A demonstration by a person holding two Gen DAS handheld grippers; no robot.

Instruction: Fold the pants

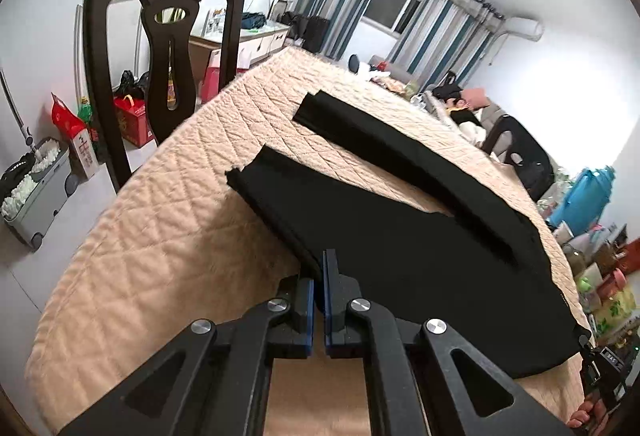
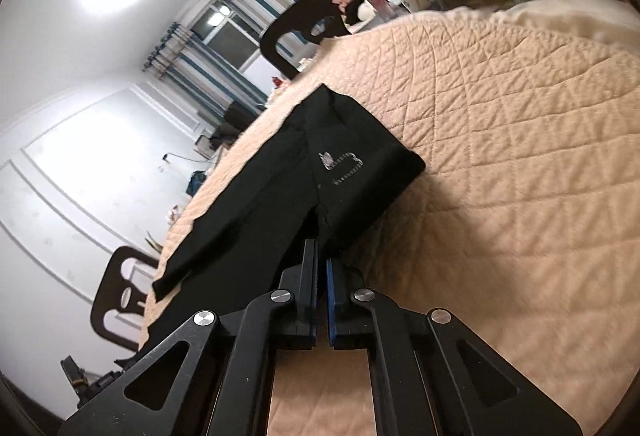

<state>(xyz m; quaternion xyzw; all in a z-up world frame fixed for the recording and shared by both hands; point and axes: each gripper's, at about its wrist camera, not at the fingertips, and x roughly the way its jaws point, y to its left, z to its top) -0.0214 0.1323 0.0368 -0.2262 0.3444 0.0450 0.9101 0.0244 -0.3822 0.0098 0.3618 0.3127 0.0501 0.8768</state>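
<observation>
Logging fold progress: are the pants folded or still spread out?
Spread: the black pants lie flat on the quilted cover, both legs apart, not laid together.

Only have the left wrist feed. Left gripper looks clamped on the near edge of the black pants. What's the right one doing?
Observer: The right gripper is shut on the pants too, pinching the near edge by the crotch seam.
Operator: Which part lies in front of it?
Observer: The waist end, with an open zipper showing silver teeth.
Operator: Anything beside that end?
Observer: Only bare quilted cover on that side; a dark chair stands past the far edge.
</observation>
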